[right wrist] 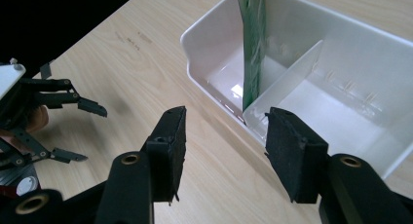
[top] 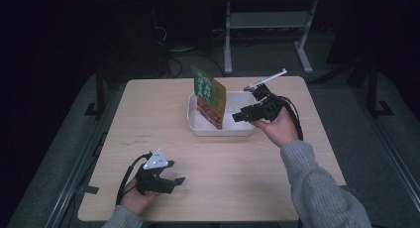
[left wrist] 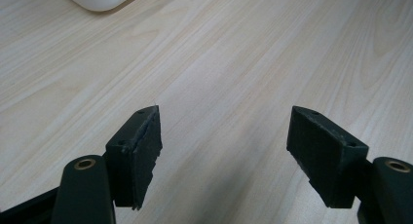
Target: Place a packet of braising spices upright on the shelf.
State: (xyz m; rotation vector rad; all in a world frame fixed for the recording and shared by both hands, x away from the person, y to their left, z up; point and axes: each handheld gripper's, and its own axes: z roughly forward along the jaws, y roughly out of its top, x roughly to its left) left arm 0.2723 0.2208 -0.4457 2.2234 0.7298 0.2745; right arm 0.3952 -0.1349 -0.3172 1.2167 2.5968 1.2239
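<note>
My right tool [right wrist: 221, 153] jaws wide, holding nothing, just beside the white plastic divided tray [right wrist: 214, 36], green and red flat packet [top: 209, 95] standing inside it against the divider, my left tool [left wrist: 224, 156] agape, empty, over the pale wooden surface [left wrist: 234, 63]

The room is dark all round the table [top: 233, 188], whose top is the one lit patch, light falling from above. Beyond the table the floor and a frame sink into murk. The high view is soft and grainy (fine detail smears). Near the table's middle, the tray [right wrist: 214, 36] carries a white glare spot on its floor. In both gripper views the jaws' bases are slightly blurred; faint shadows lie under them.
</note>
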